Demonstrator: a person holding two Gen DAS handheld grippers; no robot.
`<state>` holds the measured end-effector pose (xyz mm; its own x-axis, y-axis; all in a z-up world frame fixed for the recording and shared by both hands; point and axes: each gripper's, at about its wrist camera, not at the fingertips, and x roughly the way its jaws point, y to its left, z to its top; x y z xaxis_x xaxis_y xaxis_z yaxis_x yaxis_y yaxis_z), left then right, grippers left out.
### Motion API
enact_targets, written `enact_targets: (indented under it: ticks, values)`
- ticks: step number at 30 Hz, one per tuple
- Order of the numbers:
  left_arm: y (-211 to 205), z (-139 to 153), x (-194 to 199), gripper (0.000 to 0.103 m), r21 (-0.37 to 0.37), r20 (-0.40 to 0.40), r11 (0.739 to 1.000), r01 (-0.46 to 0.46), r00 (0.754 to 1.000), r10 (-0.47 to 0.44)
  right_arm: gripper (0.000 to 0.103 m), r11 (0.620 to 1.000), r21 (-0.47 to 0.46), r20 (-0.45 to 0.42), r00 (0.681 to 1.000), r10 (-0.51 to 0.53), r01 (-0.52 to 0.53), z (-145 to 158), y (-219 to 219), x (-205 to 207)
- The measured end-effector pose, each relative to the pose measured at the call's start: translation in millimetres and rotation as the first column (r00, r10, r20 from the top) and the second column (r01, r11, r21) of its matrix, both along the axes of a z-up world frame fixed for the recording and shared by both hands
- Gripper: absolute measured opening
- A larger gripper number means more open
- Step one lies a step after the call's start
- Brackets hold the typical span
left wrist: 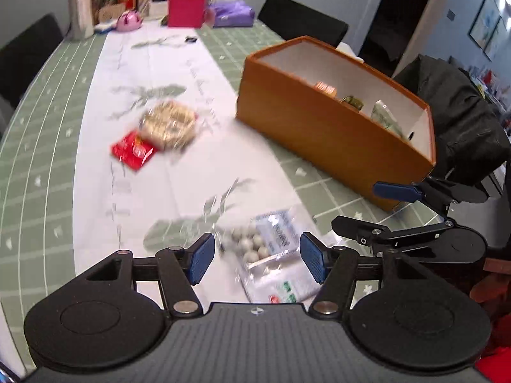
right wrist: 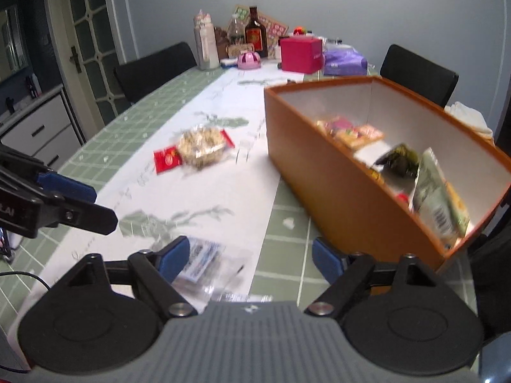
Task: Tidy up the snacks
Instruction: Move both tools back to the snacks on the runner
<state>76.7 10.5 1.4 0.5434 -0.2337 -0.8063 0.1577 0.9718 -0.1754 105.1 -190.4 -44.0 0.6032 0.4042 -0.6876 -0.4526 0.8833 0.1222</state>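
My right wrist view looks into the orange box (right wrist: 335, 191) at the packets inside; left view shows mostly its outer wall. My left gripper (left wrist: 257, 257) has jaws apart over the clear bag of white balls (left wrist: 271, 249), not gripping. Right gripper (right wrist: 252, 257) is spread too, empty. Red-edged cracker pack (right wrist: 199, 148) lies mid-runner with bare cloth around it.

Left gripper (left wrist: 255, 257) and right gripper (right wrist: 252, 260) both gape, angled downward.

Grey walls (right wrist: 351, 6), 2 black chairs (right wrist: 153, 67), a glazed door (right wrist: 92, 41), white drawers (right wrist: 41, 127).
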Motion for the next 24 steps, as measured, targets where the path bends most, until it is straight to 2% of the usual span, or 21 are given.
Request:
enact_targets:
  ticks: [2, 4, 7, 12, 14, 17, 19, 22, 23, 24]
  values:
    - [4, -13, -5, 0.067, -0.007, -0.009, 1.0, -0.031, 0.999, 0.031, 0.074, 1.0, -0.003, -0.029, 1.0, -0.002, 0.002, -11, 3, -5]
    - [9, -26, -11, 0.064, -0.049, -0.03, 0.997, -0.056, 0.998, 0.054, 0.068, 1.0, 0.006, -0.06, 0.998, 0.0, 0.001, -20, 5, -8]
    - [14, -42, -11, 0.063, -0.115, -0.034, 0.99, -0.077, 0.997, 0.073, 0.067, 1.0, -0.003, -0.071, 0.997, 0.002, -0.002, -28, 9, -13]
    - [12, -62, -10, 0.063, -0.12, -0.001, 0.989, -0.088, 0.996, 0.089, 0.067, 0.999, -0.039, -0.07, 0.997, -0.019, 0.016, -36, 12, -16]
    - [15, -67, -8, 0.063, -0.152, -0.006, 0.983, -0.107, 0.994, 0.107, 0.065, 0.999, -0.033, -0.077, 0.997, -0.025, 0.023, -38, 12, -15]
    - [21, -73, -3, 0.062, -0.182, -0.021, 0.972, -0.147, 0.989, 0.146, 0.057, 0.999, -0.03, -0.073, 0.997, -0.025, 0.023, -38, 16, -13]
    - [22, -75, 0, 0.053, -0.188, -0.016, 0.97, -0.152, 0.988, 0.151, 0.05, 0.999, -0.034, -0.069, 0.998, -0.013, 0.011, -39, 20, -12]
    - [22, -76, 3, 0.039, -0.216, -0.017, 0.966, -0.141, 0.99, 0.141, 0.031, 0.999, -0.039, -0.066, 0.998, 0.005, -0.008, -40, 28, -8]
    - [22, -76, 3, 0.036, -0.215, -0.018, 0.966, -0.145, 0.989, 0.144, 0.02, 0.999, -0.039, -0.067, 0.998, 0.011, -0.014, -41, 30, -7]
    - [22, -76, 3, 0.033, -0.2, -0.017, 0.968, -0.149, 0.989, 0.149, 0.019, 0.999, -0.053, -0.059, 0.998, 0.009, -0.012, -41, 34, -6]
